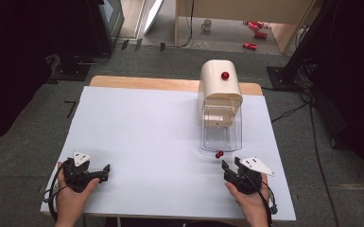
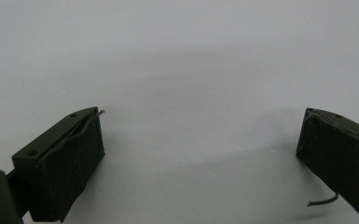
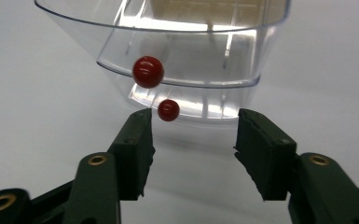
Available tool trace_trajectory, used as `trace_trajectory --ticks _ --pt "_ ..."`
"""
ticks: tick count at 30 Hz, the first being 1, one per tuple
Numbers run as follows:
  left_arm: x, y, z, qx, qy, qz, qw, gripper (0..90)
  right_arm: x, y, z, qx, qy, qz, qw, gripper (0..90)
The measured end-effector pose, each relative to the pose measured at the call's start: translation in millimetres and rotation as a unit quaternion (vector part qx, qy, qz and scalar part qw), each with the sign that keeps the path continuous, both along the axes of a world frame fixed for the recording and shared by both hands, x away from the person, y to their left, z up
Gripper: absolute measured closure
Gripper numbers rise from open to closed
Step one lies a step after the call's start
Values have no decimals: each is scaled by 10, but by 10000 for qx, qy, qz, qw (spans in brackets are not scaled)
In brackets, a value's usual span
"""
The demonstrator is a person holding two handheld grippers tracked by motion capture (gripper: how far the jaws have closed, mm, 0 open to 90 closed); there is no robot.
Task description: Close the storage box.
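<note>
White bench (image 1: 146,142) ahead: two red balls (image 3: 148,72) rest against the clear drawer (image 3: 186,51) of a cream dispenser (image 1: 220,82). I aim my right gripper (image 3: 193,140), jaws half-open and empty, just short of them. My left gripper (image 2: 200,154) idles wide open.

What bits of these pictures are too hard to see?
- High view: the inside of the cream machine is hidden by its own cover.
- High view: the cup and red cans on the floor are too small to read.
- Right gripper view: the clear bin is cut off by the top edge.
</note>
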State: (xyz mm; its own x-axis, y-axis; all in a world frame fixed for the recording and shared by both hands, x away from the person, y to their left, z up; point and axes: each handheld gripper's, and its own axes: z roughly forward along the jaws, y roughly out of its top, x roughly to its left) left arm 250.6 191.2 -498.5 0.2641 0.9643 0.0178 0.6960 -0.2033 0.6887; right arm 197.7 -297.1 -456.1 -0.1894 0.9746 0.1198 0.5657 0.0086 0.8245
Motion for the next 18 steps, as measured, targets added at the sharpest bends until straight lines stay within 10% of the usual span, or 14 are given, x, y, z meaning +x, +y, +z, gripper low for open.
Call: trace_trajectory --ticks 18 --pt "0 0 0 -1 1 0 10000 4 112 234 18 63 -89 -62 9999 751"
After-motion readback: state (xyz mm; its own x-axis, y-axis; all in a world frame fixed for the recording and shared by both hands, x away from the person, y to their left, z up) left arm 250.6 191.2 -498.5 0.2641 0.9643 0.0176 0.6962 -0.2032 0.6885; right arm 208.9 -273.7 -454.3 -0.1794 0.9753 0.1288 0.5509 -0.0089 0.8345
